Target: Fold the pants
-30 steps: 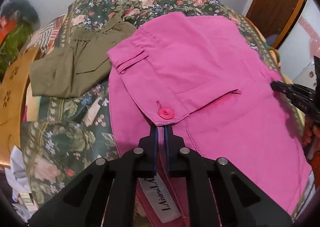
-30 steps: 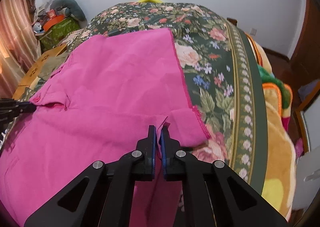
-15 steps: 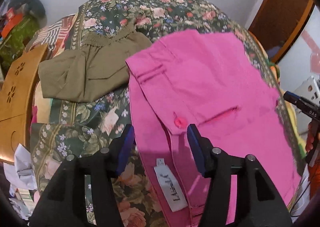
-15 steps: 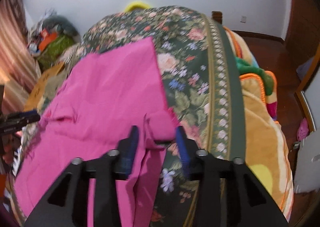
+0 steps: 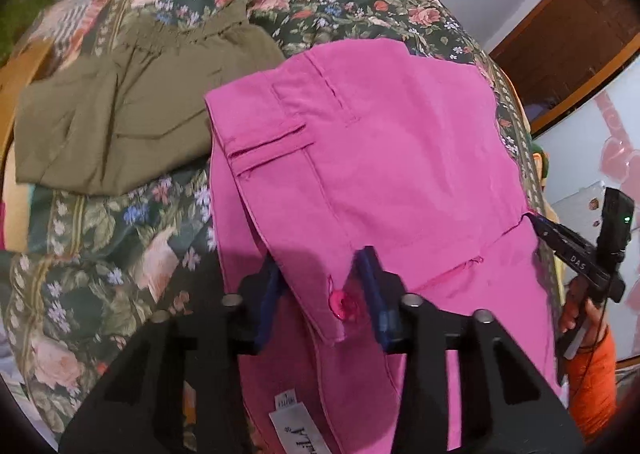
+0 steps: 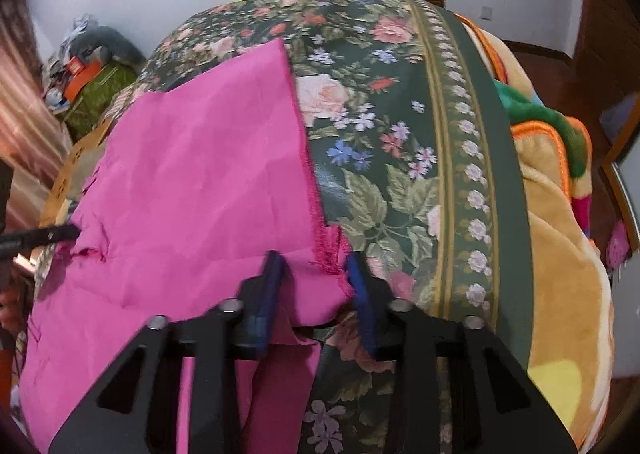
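Note:
Pink pants (image 5: 380, 158) lie folded on a floral bedspread (image 5: 120, 230). In the left wrist view my left gripper (image 5: 320, 274) is open, its jaws either side of the waistband corner with the pink button (image 5: 342, 304); a white label (image 5: 296, 430) shows below. In the right wrist view the pink pants (image 6: 192, 182) fill the left, and my right gripper (image 6: 312, 274) is open around the frayed hem corner (image 6: 328, 250). The right gripper's tip also shows in the left wrist view (image 5: 560, 234), and the left gripper's tip in the right wrist view (image 6: 48, 236).
Olive-green folded pants (image 5: 132, 110) lie left of the pink ones. A wooden board (image 5: 12, 94) stands at the bed's left edge. An orange-edged blanket (image 6: 560, 214) lies beyond the bedspread's right border (image 6: 480, 158). Cluttered bags (image 6: 88, 70) sit at the far left.
Both grippers were shut on the pink pants a second ago; both have opened and let the fabric go. The folded layer now rests on the bed.

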`<state>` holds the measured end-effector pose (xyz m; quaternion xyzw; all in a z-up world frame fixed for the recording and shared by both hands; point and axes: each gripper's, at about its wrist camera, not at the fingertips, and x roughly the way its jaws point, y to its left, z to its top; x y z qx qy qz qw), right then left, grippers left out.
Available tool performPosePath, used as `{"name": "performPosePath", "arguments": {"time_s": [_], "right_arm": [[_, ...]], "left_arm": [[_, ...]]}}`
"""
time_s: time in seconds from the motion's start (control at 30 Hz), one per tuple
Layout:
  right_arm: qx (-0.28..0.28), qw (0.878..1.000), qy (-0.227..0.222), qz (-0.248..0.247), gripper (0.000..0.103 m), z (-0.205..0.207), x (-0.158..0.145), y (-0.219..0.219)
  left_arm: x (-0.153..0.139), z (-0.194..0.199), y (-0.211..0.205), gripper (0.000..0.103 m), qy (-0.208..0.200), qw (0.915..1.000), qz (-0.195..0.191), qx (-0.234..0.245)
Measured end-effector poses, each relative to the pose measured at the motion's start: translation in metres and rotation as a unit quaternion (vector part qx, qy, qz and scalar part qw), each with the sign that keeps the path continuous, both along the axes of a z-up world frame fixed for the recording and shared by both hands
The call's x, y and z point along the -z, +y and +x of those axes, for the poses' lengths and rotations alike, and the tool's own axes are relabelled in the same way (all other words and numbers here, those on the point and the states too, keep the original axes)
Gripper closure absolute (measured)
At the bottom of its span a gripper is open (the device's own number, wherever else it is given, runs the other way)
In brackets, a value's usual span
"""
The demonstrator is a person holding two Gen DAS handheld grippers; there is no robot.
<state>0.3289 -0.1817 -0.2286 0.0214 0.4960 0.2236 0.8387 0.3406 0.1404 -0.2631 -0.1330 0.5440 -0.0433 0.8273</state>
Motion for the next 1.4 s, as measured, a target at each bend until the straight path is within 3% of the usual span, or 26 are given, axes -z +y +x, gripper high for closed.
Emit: {"name": "performPosePath", "arguments": {"time_s": [0.03, 0.07, 0.1, 0.2, 0.33, 0.53, 0.67, 0.73, 0.8, 0.9, 1.03, 1.27, 1.4], "right_arm": [[-0.001, 1.000, -0.002, -0.005, 0.092, -0.001, 0.000, 0.000], [-0.006, 1.000, -0.010, -0.019, 0.094, -0.001, 0.001, 0.002], [-0.013, 0.999, -0.019, -0.030, 0.095, -0.005, 0.000, 0.003], [-0.024, 0.998, -0.033, -0.051, 0.096, -0.008, 0.001, 0.006], [-0.022, 0.998, -0.027, -0.054, 0.096, -0.007, 0.002, 0.001], [-0.022, 0.998, -0.007, -0.063, 0.095, -0.010, -0.002, 0.000], [-0.014, 0.997, -0.008, -0.075, 0.092, -0.014, -0.014, -0.002], [-0.006, 0.997, -0.020, -0.069, 0.084, -0.016, -0.025, -0.004], [-0.001, 0.998, -0.030, -0.058, 0.068, -0.016, -0.035, -0.005], [-0.001, 0.997, -0.059, -0.043, 0.059, -0.013, -0.056, -0.002], [-0.002, 0.996, -0.084, -0.021, 0.043, 0.003, -0.076, 0.009], [-0.019, 0.995, -0.098, -0.020, 0.042, 0.046, -0.071, 0.040], [-0.038, 0.994, -0.096, -0.037, 0.042, 0.070, -0.058, 0.057]], "left_arm": [[-0.003, 0.002, -0.003, 0.078, -0.006, 0.9999, 0.015, 0.001], [-0.006, 0.002, -0.006, 0.097, -0.013, 0.9992, 0.037, 0.001], [-0.008, 0.004, -0.010, 0.098, -0.020, 0.9973, 0.071, 0.003], [-0.008, 0.004, -0.019, 0.098, -0.028, 0.9916, 0.125, 0.012], [0.000, 0.006, -0.018, 0.098, -0.027, 0.9866, 0.160, 0.019], [-0.002, 0.012, 0.005, 0.098, 0.001, 0.9969, 0.078, 0.011], [-0.025, 0.004, 0.016, 0.087, -0.026, 0.9975, 0.065, 0.004], [-0.037, 0.000, 0.022, 0.082, -0.047, 0.9958, 0.079, -0.003], [-0.044, 0.000, 0.029, 0.081, -0.056, 0.9951, 0.081, -0.005], [-0.048, 0.006, 0.039, 0.080, -0.057, 0.9940, 0.093, -0.009], [-0.043, 0.022, 0.053, 0.069, -0.057, 0.9943, 0.086, -0.030], [-0.016, 0.056, 0.071, 0.068, -0.050, 0.9968, 0.023, -0.057], [0.001, 0.071, 0.071, 0.068, -0.037, 0.9979, 0.019, -0.050]]}}
